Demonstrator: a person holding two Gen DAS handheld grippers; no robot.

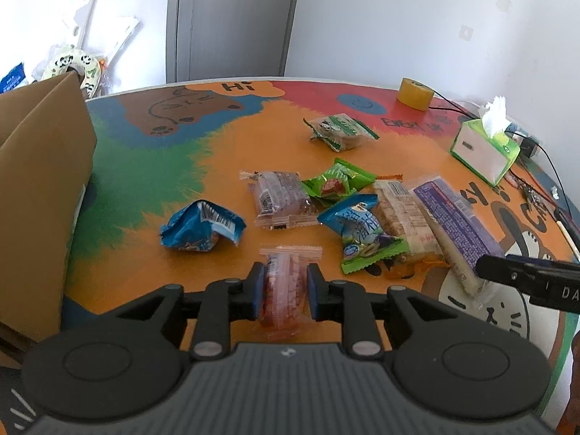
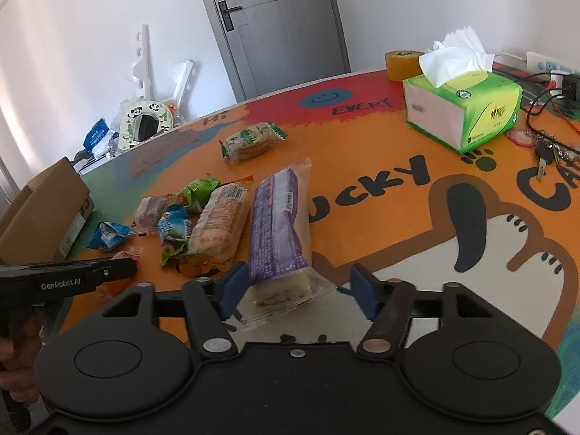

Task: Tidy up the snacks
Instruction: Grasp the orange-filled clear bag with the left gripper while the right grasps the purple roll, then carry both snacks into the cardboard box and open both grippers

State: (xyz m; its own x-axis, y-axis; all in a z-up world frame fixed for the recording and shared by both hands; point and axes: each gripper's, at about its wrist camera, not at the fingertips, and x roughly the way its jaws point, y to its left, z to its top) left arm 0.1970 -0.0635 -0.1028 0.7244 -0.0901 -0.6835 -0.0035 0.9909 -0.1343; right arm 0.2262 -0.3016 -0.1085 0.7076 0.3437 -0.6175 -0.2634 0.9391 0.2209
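Snacks in crinkly wrappers lie scattered on the round, brightly painted cartoon tabletop. Between the blue pads of the left gripper sits a clear plastic packet of pinkish-red snack, pinched from both sides, so those jaws are closed on it. The right gripper has its jaws parted around the near end of a long purple-and-clear wrapped cake bar; the left pad touches the wrapper, the right pad stands clear of it.

Taking the purple bar as the landmark: just beside it to the left lies a pale orange-printed wafer pack, then a blue-and-green pouch, a green sachet and a clear brownish packet. Further left sits a crumpled blue bag, and beyond that an open brown cardboard box. Well behind the bar lies a green-edged biscuit pack.

Only the right wrist view shows the bunch of keys right of the bar, near the green tissue box and yellow tape roll. Only the left wrist view shows the pinched packet plainly.
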